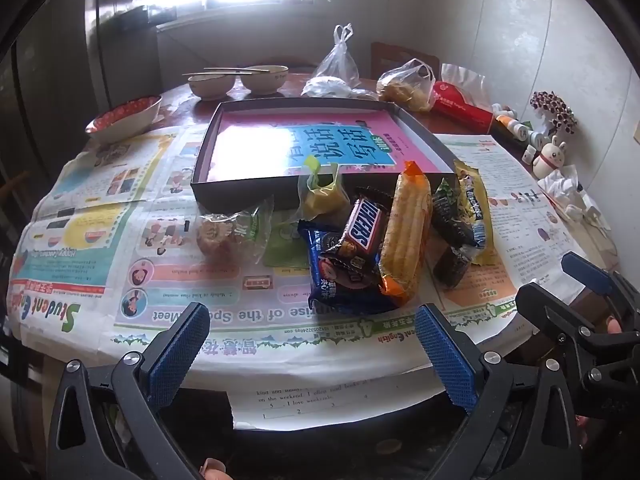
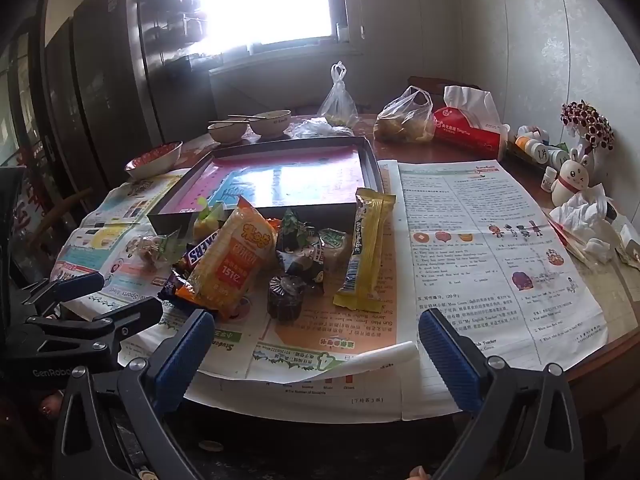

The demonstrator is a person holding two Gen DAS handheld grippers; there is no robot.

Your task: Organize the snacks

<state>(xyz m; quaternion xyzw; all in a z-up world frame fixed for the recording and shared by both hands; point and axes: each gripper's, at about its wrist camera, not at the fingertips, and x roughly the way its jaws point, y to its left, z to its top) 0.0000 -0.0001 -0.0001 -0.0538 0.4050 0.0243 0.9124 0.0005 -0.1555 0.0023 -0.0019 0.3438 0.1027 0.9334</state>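
- Snacks sit in one heap on the newspaper, just near of the box. About nine packs show, but they lie on top of each other, so the count is not sure.
- One Snickers bar leans on one blue cookie pack.
- One orange pack of long yellow biscuits lies right of the bar.
- One long yellow pack lies at the right end of the heap.
- One round dark cake sits at the near side.
- One clear pack with brown bits lies at the left end.
- The box is one flat dark tray. Nothing is inside but a pink and blue print on its floor.
- Two plain bowls with chopsticks stand far back. One red bowl stands at far left.
- Two clear bags and one red tissue pack sit far right. One bunny toy stands by the wall.
- Left claw is wide and holds nothing. It hangs over the near table edge.
- Right claw is wide too and holds nothing.
- The window glare washes out the far wall. Small print on the packs is hard to read. Only fingertips of the person show, at the picture edges.
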